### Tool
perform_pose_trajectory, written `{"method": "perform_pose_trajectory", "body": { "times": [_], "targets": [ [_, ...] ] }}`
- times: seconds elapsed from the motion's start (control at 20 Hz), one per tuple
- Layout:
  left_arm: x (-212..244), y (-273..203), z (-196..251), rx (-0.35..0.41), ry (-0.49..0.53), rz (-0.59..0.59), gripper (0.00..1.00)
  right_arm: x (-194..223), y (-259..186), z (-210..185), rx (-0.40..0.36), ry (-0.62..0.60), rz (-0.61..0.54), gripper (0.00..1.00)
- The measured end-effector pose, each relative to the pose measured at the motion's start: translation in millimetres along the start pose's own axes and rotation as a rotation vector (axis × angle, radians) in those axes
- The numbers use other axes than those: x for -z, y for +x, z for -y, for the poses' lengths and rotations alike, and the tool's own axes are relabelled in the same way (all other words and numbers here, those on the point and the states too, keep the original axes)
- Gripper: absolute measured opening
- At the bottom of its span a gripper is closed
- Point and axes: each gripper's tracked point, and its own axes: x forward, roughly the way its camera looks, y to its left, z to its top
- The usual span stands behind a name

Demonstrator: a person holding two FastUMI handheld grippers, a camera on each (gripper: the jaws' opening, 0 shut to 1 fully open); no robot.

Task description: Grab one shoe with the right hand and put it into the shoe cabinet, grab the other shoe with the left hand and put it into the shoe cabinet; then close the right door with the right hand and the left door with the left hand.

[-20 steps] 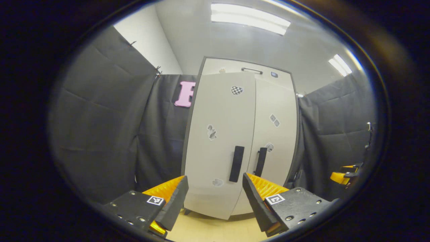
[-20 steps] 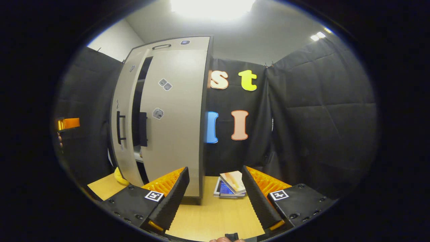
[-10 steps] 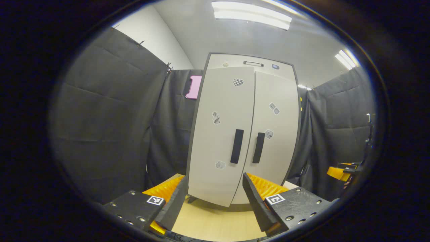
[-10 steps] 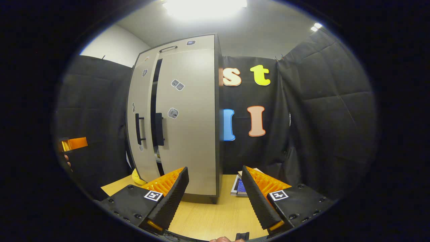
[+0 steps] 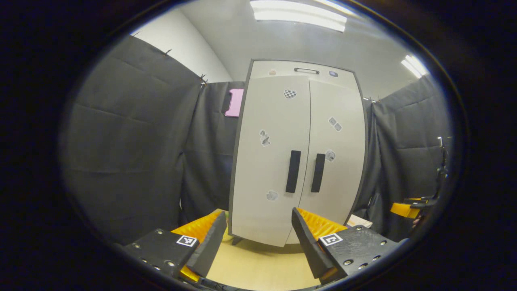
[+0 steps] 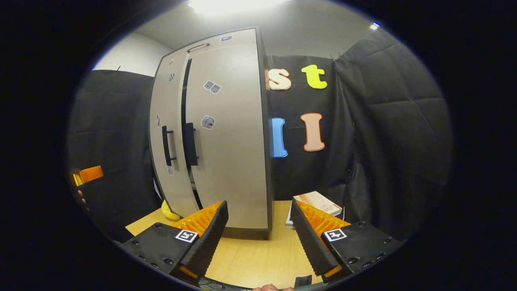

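Note:
The tall pale shoe cabinet (image 5: 299, 133) stands on the wooden table (image 5: 258, 268) with its two doors drawn together, black handles (image 5: 293, 171) side by side. In the right gripper view the cabinet (image 6: 226, 133) is seen at an angle, with a narrow dark slit between the left door and the right door. My left gripper (image 5: 258, 238) is open and empty, a short way back from the doors. My right gripper (image 6: 258, 230) is open and empty, in front of the cabinet's right corner. The shoes are hidden.
A stack of books (image 6: 315, 202) lies on the table right of the cabinet. A yellow object (image 6: 169, 211) sits at the cabinet's left foot. The other gripper (image 5: 406, 209) shows at the far right of the left gripper view, and at the left edge (image 6: 87, 174) of the right gripper view.
The left door has swung in against the cabinet, narrowing the gap. Both grippers have drawn back from the cabinet, still open.

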Motion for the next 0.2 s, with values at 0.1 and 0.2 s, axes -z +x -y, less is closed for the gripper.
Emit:
{"method": "perform_pose_trajectory", "body": {
  "times": [0.1,0.2],
  "targets": [
    [-2.5,10.6,-4.5,0.000,0.004,0.011,0.93,5.3,7.8,-4.7,0.007,-0.006,-0.016,0.97],
    [-0.4,16.3,-17.1,-0.027,0.021,0.017,0.93,8.8,19.1,-7.2,0.018,-0.013,-0.027,0.97]
  ]
}}
